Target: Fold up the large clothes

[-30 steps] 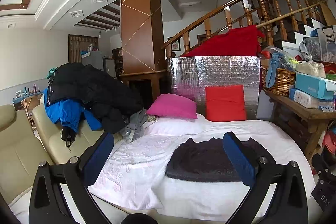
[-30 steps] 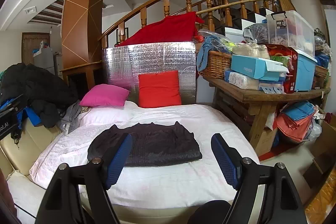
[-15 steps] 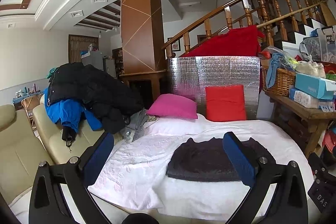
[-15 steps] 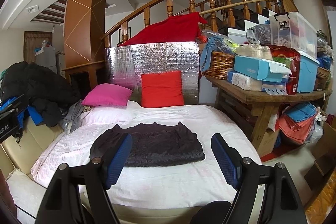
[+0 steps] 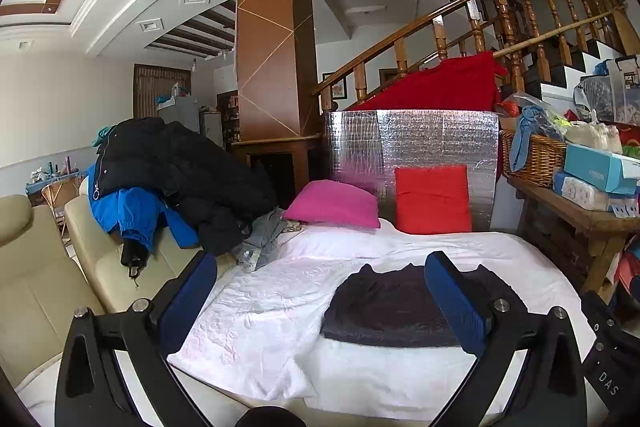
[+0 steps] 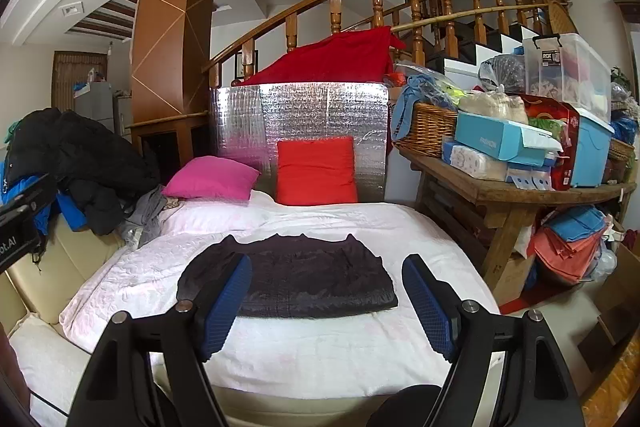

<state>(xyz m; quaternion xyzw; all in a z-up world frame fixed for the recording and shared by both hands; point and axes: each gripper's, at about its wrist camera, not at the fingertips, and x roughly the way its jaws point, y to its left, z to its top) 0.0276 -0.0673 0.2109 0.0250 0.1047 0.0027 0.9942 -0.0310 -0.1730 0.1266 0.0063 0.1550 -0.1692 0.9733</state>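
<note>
Right tongs (image 6: 326, 301) edged closer to folded dark garment (image 6: 296, 277).

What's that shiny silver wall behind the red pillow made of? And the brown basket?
The silver panel looks like quilted reflective foil: a mirror-like sheen with a grid of dimples. The basket looks like woven wicker, judging by its interlaced tan strands.
</note>
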